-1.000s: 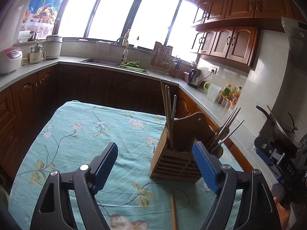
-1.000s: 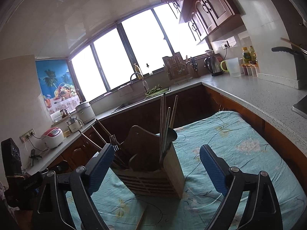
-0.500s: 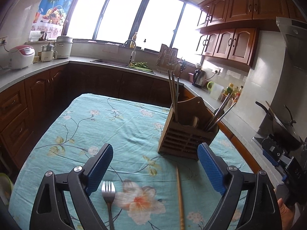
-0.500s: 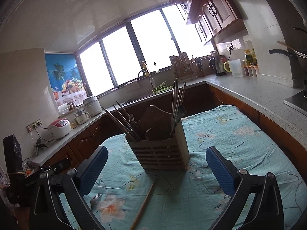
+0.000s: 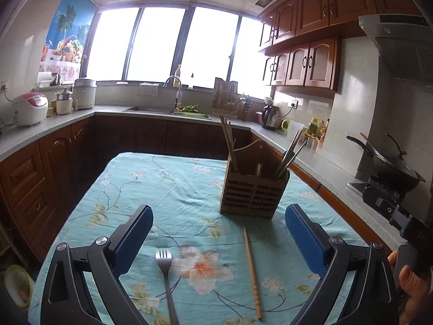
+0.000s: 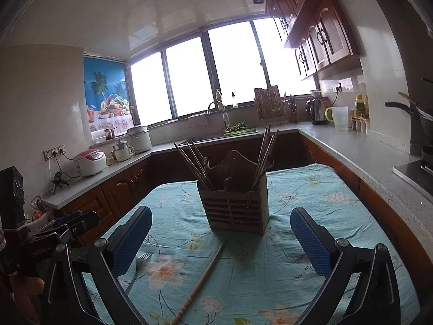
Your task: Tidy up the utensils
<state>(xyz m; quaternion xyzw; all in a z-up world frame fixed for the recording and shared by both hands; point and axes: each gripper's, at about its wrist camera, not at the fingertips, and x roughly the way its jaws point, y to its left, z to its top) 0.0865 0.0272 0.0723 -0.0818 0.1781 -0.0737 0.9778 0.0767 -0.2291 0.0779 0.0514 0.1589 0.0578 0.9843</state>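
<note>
My left tongs (image 5: 217, 233) stand spread wide with nothing between the blue pads; their jaws have just been opening. My right tongs (image 6: 220, 235) are spread wide too, empty, with their jaws already wide apart for the last moment. Both hang above the near part of the bench (image 5: 162, 189), which is covered in a turquoise flowered cloth.

On that cloth I count two loose utensils: one metal fork (image 5: 165, 273), tines pointing away from me, and one wooden chopstick (image 5: 251, 268) lying to its right, its far tip close to the foot of the holder but not touching it. The two lie well apart, with a printed flower between them.

One slatted wooden utensil holder (image 5: 253, 197) stands upright farther back. From its left side, in the left view, a bundle of wooden chopsticks (image 5: 228, 143) rises; I cannot count them exactly. From its right side metal handles (image 5: 291, 154) lean outward, about three. In the right view one fork head (image 6: 206, 162) shows among those metal pieces.

At the right edge of the left view a hand (image 5: 411, 289) grips the other tool.
</note>
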